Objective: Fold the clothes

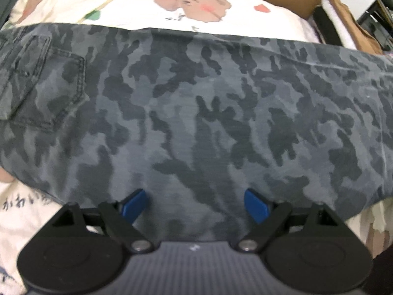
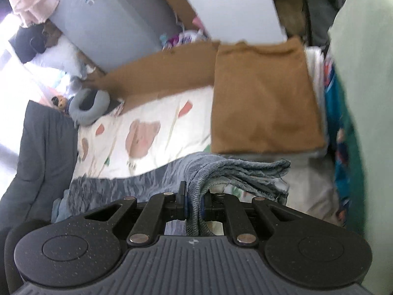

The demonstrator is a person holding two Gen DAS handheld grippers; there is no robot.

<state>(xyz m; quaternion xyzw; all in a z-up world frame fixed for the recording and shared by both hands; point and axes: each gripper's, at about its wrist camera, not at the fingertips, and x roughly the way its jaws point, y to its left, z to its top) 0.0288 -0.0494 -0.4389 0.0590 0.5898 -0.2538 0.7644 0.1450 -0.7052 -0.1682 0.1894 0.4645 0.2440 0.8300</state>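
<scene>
left gripper (image 1: 196, 204): jaws wide apart, over camo trousers (image 1: 196, 113), nothing pinched
right gripper (image 2: 194, 204): clamped on trousers' frayed hem (image 2: 245, 169)
trousers: spread on bear-print sheet (image 1: 137, 9)

Camouflage trousers (image 1: 196, 113) run past both side edges of the left wrist view, covering most of the bear-print bedsheet (image 1: 196, 5). In the right wrist view, motion blur smears the cardboard (image 2: 159, 73); the doll (image 2: 59, 102) is too small to tell.
</scene>
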